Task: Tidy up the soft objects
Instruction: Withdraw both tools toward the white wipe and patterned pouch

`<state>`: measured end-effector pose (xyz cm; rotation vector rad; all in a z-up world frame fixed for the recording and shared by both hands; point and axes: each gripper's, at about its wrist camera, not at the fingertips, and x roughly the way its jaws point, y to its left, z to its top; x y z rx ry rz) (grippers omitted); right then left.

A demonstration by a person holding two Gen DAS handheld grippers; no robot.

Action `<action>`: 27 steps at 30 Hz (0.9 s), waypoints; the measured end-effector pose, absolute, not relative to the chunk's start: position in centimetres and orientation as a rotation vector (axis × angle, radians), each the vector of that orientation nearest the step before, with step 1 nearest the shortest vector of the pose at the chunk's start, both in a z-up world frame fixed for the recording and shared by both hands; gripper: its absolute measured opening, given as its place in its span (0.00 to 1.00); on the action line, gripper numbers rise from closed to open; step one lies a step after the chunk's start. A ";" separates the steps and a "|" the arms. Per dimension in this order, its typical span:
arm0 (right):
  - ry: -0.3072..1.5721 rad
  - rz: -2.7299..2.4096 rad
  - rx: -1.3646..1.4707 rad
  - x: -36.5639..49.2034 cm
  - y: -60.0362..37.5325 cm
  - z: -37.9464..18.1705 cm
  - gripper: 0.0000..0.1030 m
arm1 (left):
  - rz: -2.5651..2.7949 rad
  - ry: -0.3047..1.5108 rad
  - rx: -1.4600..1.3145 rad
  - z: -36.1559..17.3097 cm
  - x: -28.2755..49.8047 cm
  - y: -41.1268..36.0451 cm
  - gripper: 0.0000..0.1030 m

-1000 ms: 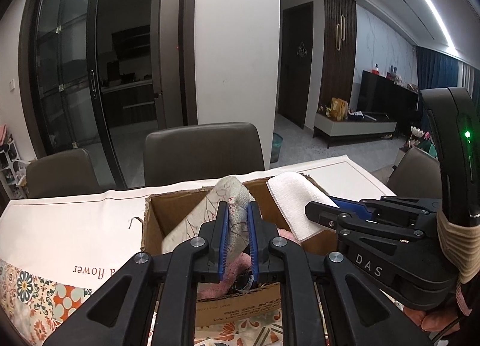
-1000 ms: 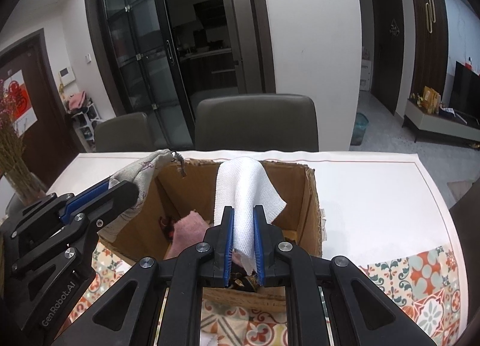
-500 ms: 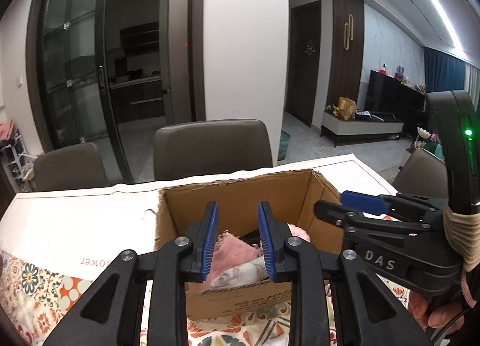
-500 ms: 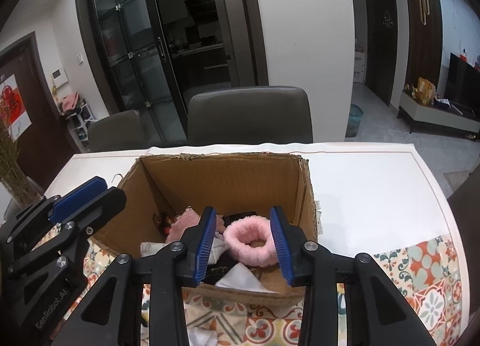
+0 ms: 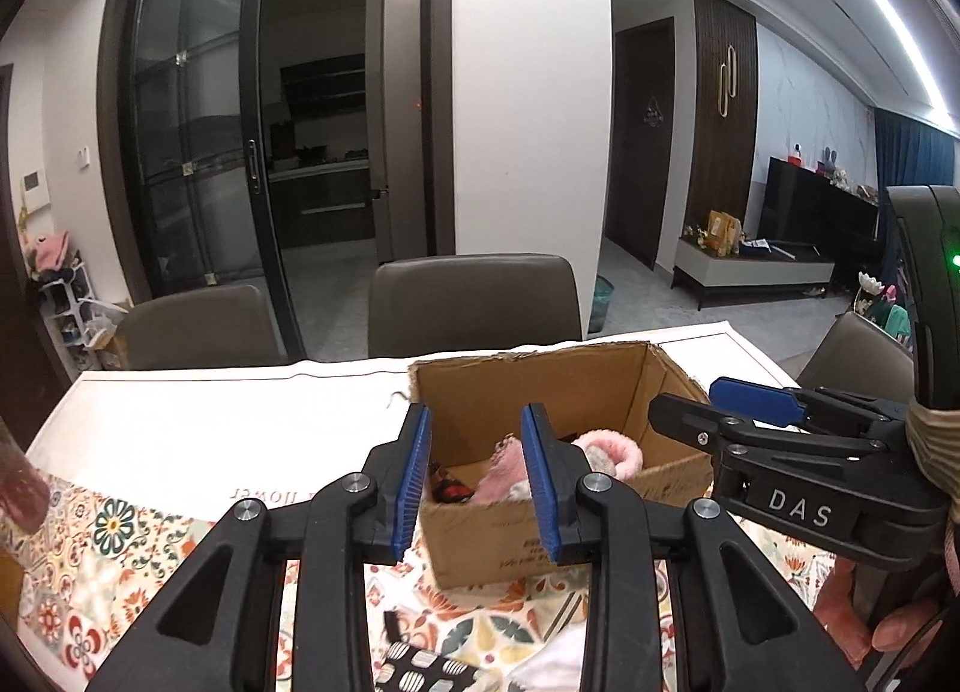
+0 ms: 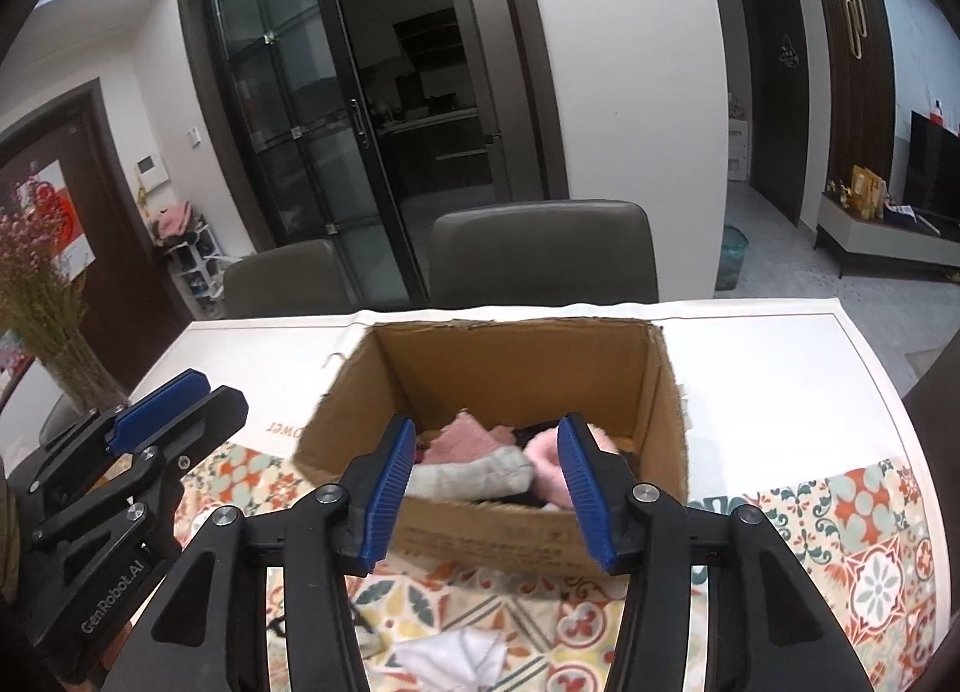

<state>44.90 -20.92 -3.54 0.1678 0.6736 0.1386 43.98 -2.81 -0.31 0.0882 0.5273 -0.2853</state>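
An open cardboard box stands on the table and holds soft items: a pink fluffy band, a pink cloth and a grey cloth. My left gripper is open and empty, in front of the box's left part. My right gripper is open and empty, before the box's front wall. A white cloth and a black patterned cloth lie on the table below the grippers.
The table carries a patterned tablecloth and white paper. Two chairs stand behind it. A vase of dried flowers stands at the left. The other gripper shows at each view's side.
Both grippers opened and let go of their cloths, which dropped into the box. Both grippers then pulled back and up from the box, and opened wider.
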 end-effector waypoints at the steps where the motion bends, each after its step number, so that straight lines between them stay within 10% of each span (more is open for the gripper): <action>1: 0.674 0.147 0.170 44.6 -20.7 -3.4 0.49 | -0.277 0.525 0.092 -0.3 43.6 -2.5 0.31; 27: 0.731 0.192 0.117 37.9 -15.7 -6.3 0.49 | -0.188 0.610 0.061 -5.0 35.4 3.1 0.35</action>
